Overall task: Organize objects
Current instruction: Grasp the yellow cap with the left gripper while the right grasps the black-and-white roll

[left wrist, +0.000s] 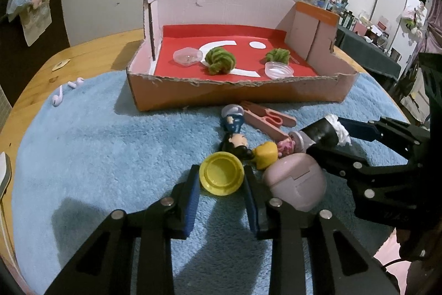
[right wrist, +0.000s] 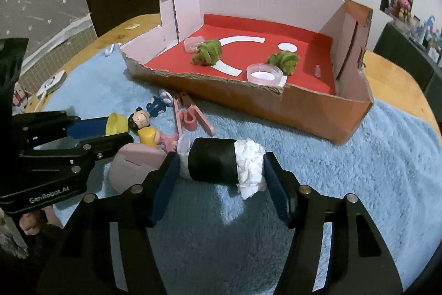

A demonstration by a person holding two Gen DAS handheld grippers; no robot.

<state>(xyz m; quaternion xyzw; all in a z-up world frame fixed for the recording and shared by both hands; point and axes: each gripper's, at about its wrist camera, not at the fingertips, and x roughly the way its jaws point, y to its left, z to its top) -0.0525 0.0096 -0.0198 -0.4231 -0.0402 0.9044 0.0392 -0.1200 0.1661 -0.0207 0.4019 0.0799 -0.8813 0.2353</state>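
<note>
My left gripper (left wrist: pixel 222 179) is shut on a yellow cap (left wrist: pixel 221 174), low over the blue mat; the cap shows in the right wrist view (right wrist: pixel 116 123) too. My right gripper (right wrist: pixel 219 166) is shut on a black cylinder (right wrist: pixel 212 162) stuffed with white tissue, lying sideways between the pads; it shows in the left wrist view (left wrist: pixel 321 134). A pink case (left wrist: pixel 294 182), a boy figurine (left wrist: pixel 234 133), a yellow-haired figurine (left wrist: pixel 266 155) and pink scissors (left wrist: pixel 265 119) lie between the grippers. The cardboard box (left wrist: pixel 237 94) with a red floor stands behind.
Inside the box lie two green pom-poms (left wrist: pixel 220 61), (left wrist: pixel 277 55) and two clear plastic lids (left wrist: pixel 187 56), (left wrist: pixel 279 70). Two white earbuds (left wrist: pixel 66 93) lie at the mat's far left. The blue mat (left wrist: pixel 110 156) covers a round wooden table (left wrist: pixel 91 51).
</note>
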